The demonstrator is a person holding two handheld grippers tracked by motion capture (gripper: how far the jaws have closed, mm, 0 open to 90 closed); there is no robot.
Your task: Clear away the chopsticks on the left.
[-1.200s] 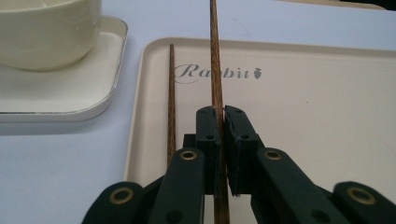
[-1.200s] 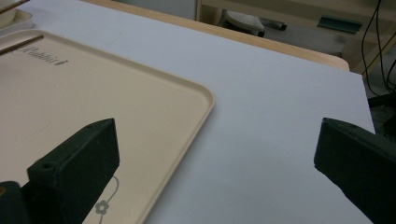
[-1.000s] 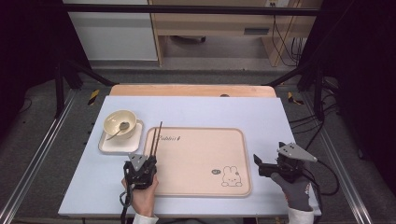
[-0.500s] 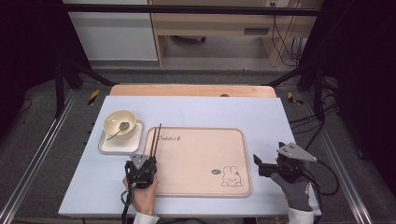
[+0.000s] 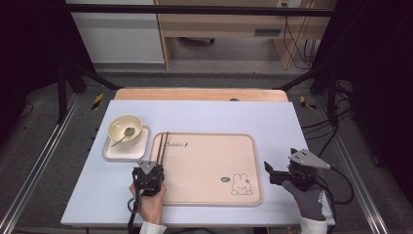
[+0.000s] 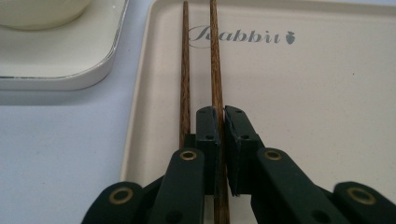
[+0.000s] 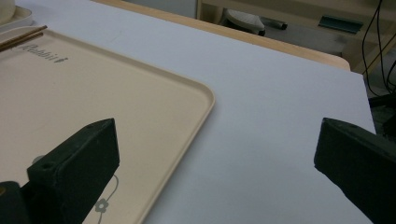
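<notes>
A pale blue table [image 5: 204, 117] carries a beige rectangular plastic tray [image 5: 209, 165] printed with a rabbit, and just left of it a white square plate [image 5: 113, 152] holding a cream bowl [image 5: 122, 126]. Two dark wooden chopsticks [image 6: 186, 70] lie along the tray's left edge. The left gripper [image 6: 220, 122] has its fingers clamped on the right-hand stick alone; to carry both, I'd say they should reopen and straddle the pair. The right gripper [image 7: 212, 149] hovers over the table beside the tray's right edge, fingers wide apart.
</notes>
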